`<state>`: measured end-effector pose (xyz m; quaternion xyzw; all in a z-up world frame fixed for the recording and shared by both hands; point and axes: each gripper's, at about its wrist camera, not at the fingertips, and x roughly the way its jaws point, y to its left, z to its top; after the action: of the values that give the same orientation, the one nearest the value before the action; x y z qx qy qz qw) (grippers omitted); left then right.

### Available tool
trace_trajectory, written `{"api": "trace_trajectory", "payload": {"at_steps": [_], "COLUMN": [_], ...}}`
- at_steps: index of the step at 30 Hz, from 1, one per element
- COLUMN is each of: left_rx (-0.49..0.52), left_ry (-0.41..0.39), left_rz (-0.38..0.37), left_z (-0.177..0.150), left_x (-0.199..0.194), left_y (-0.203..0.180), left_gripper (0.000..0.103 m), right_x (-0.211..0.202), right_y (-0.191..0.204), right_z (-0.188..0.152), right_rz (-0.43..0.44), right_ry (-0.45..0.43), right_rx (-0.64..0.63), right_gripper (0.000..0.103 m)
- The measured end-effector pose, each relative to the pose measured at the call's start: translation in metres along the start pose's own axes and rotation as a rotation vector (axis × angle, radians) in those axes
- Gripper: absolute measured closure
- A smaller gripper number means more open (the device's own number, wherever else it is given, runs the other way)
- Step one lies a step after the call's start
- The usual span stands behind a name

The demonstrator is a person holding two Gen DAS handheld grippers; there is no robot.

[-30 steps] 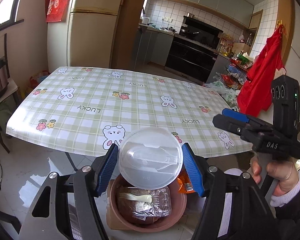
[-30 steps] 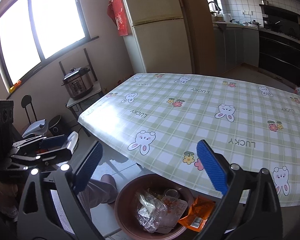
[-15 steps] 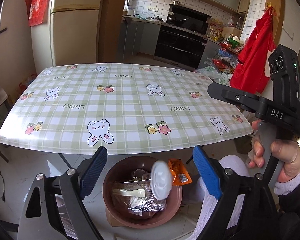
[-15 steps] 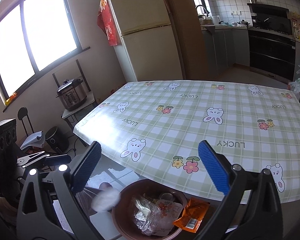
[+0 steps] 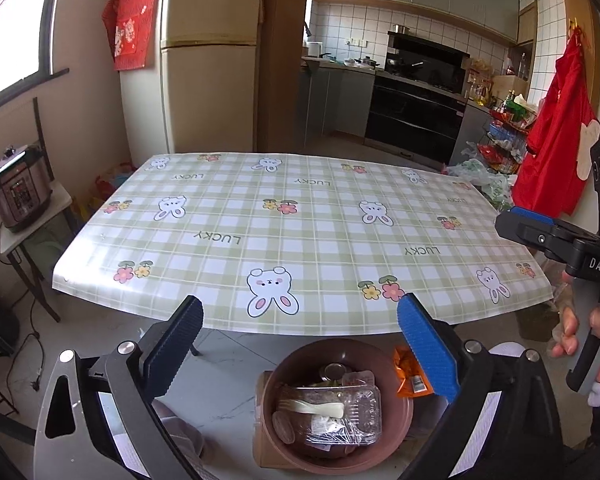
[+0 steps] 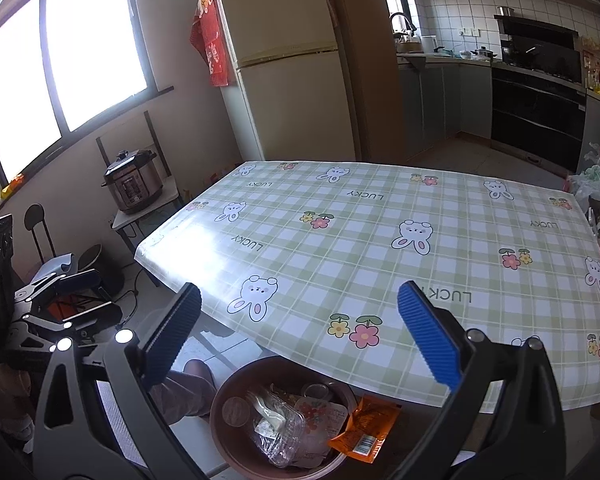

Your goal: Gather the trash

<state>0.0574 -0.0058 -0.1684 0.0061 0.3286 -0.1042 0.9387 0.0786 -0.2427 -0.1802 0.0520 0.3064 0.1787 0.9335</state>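
Observation:
A brown trash bowl [image 5: 402, 416] stands on the floor below the table's near edge; it also shows in the right wrist view [image 6: 220, 420]. It holds a clear plastic box [image 5: 340, 412], a white spoon, a round clear lid [image 5: 283, 427] and other wrappers. An orange wrapper [image 6: 364, 432] hangs over its rim. My left gripper [image 5: 300, 344] is open and empty above the bowl. My right gripper [image 6: 300, 336] is open and empty above the bowl, and also shows at the right in the left wrist view [image 5: 540, 232].
The table with a green checked bunny cloth [image 5: 292, 232] fills the middle. A pressure cooker [image 5: 18, 192] sits on a side stand at left. A fridge [image 5: 208, 80] stands behind. Red cloth [image 5: 556, 140] and bags are at the right. My knee [image 6: 192, 388] is beside the bowl.
My left gripper opened and let go of the round clear lid, which fell into the bowl. Both grippers rose and drew back a little.

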Motion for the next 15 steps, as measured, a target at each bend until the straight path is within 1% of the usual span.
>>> {"api": "trace_trajectory", "payload": {"at_steps": [5, 7, 9, 12, 15], "left_rx": [0.051, 0.078, 0.08, 0.068, 0.094], "left_ry": [-0.049, -0.081, -0.11, -0.146, -0.189], "left_rz": [0.056, 0.079, 0.076, 0.055, 0.055], "left_z": [0.018, 0.025, 0.033, 0.045, 0.055], "left_x": [-0.015, -0.022, -0.029, -0.041, -0.054], "left_y": [-0.002, -0.005, -0.004, -0.002, -0.006], "left_gripper": [0.006, 0.006, 0.006, 0.006, 0.006], "right_x": [-0.018, -0.027, -0.034, -0.046, -0.056], "right_y": [0.008, 0.011, 0.015, 0.022, 0.028], "right_z": [0.018, 0.026, 0.033, 0.043, 0.051], "right_rz": [-0.043, -0.079, -0.112, -0.129, -0.143], "right_ry": [-0.023, -0.042, -0.053, -0.073, -0.093], "right_rx": [-0.034, -0.05, -0.066, -0.088, -0.102], "right_gripper": [0.006, 0.006, 0.006, 0.006, 0.006]}}
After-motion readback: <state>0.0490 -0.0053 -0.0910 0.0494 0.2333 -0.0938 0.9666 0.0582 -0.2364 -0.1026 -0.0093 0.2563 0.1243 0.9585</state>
